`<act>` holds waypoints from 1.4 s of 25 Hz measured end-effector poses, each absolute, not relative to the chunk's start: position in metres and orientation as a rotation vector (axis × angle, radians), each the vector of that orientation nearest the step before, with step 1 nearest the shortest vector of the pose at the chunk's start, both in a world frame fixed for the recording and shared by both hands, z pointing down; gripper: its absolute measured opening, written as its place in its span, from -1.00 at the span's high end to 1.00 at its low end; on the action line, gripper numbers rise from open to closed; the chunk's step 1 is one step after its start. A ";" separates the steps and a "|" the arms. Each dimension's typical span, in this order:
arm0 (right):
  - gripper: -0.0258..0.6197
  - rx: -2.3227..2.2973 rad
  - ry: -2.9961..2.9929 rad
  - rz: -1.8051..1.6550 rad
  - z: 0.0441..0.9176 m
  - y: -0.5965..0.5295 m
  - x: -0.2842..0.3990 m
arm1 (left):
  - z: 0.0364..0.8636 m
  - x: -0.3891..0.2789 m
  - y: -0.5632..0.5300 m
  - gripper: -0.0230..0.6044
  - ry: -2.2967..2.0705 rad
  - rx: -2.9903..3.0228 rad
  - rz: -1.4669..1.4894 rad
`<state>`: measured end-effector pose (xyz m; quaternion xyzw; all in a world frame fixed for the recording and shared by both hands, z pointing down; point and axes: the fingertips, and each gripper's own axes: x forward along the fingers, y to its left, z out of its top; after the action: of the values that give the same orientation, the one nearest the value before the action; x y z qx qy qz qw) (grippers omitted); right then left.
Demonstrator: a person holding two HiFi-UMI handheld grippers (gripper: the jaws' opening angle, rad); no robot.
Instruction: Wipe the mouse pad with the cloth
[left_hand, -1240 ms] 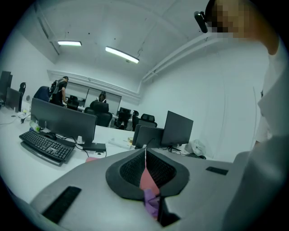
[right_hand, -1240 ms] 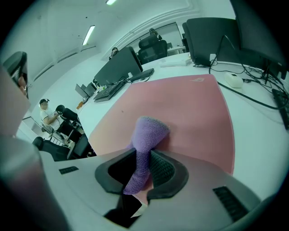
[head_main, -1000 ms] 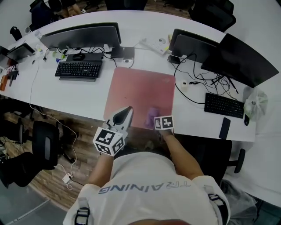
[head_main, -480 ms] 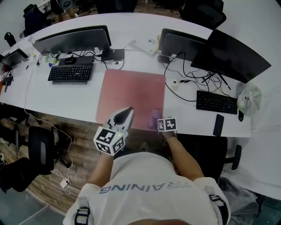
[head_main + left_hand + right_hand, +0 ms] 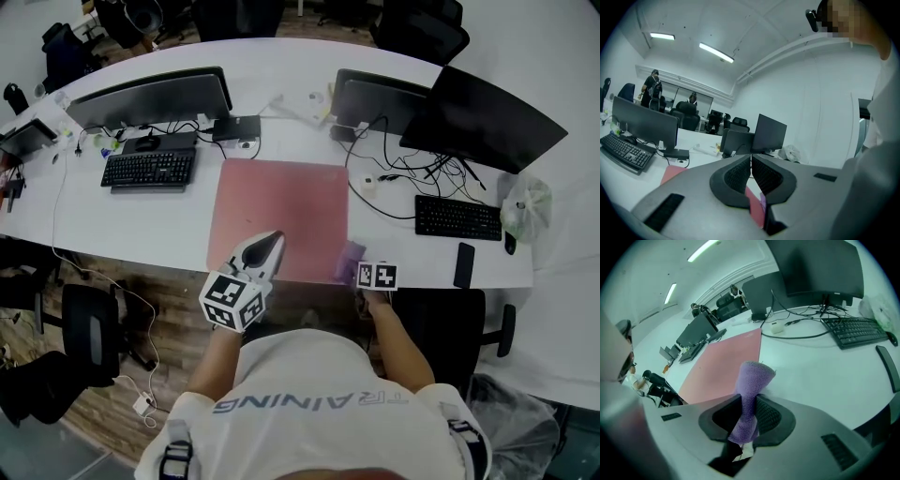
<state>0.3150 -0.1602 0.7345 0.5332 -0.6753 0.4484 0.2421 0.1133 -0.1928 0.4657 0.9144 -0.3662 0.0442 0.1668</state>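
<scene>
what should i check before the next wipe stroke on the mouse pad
1. Cloth clamped in the right gripper: ok.
2. Left gripper empty, jaws together: ok.
3. Cloth over the mouse pad: not ok, it sits just off the pad's right front edge.
4. Pad surface free of objects: ok.
5. Cloth touching the surface: cannot tell.
6. Cables apart from the pad: ok.

We see a white desk (image 5: 141, 230) carrying everything. Ahead and to the left of the left tool (image 5: 272, 239) lies a black keyboard (image 5: 148, 169) in front of a monitor (image 5: 150, 97). To the right of the right tool (image 5: 356, 267) sit a second keyboard (image 5: 459, 217), a dark phone (image 5: 463, 264) near the desk edge, tangled cables (image 5: 412, 173) and a crumpled plastic bag (image 5: 525, 208). An office chair (image 5: 80, 319) stands on the wooden floor (image 5: 173, 323), off to the left tool's left.
</scene>
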 end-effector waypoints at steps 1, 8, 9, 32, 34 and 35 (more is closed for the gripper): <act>0.62 1.491 -1.867 1.219 0.724 -0.162 0.317 | 0.462 0.109 -0.195 0.81 -1.048 2.606 0.122; 0.62 1.728 -2.091 1.092 0.616 -0.189 0.311 | 0.430 0.069 -0.206 0.81 -1.066 2.623 0.052; 0.62 1.753 -2.132 1.053 0.597 -0.193 0.308 | 0.425 0.064 -0.207 0.81 -1.070 2.630 0.048; 0.62 1.758 -2.429 0.349 0.407 -0.204 0.189 | 0.386 -0.020 -0.205 0.81 -1.121 2.702 -0.033; 0.62 1.747 -2.429 0.351 0.408 -0.204 0.182 | 0.387 -0.025 -0.205 0.81 -1.120 2.699 -0.032; 0.62 1.742 -2.430 0.352 0.409 -0.204 0.180 | 0.388 -0.027 -0.204 0.81 -1.119 2.697 -0.031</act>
<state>0.1798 -0.2041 0.4087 0.5774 -0.8054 0.1168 0.0656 -0.0270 -0.2044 0.3877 0.9179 -0.3810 -0.0106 0.1104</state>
